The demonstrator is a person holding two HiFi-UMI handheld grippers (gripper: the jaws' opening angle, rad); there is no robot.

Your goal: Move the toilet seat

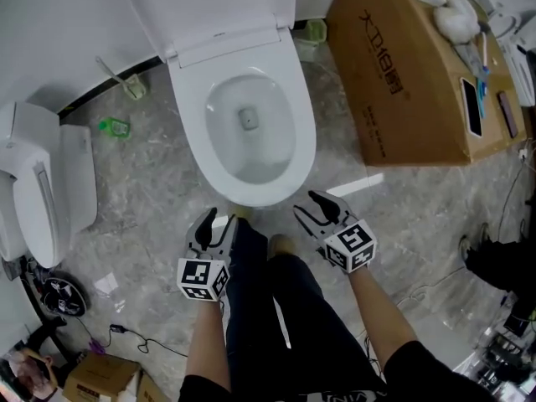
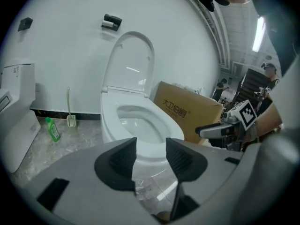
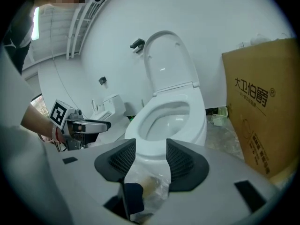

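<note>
A white toilet (image 1: 251,162) stands against the wall, its lid (image 1: 209,7) raised upright. The white ring round the bowl (image 2: 161,121) lies flat; I cannot tell seat from rim. My left gripper (image 1: 219,223) hovers just in front of the bowl's front edge, left of centre, open with nothing between its fingers. My right gripper (image 1: 306,203) is at the bowl's front right, also open and empty. In the left gripper view the left gripper (image 2: 151,149) points at the bowl's front. In the right gripper view the right gripper (image 3: 151,149) frames the bowl's front edge (image 3: 152,149).
A large cardboard box (image 1: 410,74) with loose items on top stands right of the toilet. A second white toilet (image 1: 42,182) is at the left. A green bottle (image 1: 115,126) and a toilet brush (image 1: 126,78) lie near the wall. The person's dark-trousered legs (image 1: 268,308) stand between the grippers.
</note>
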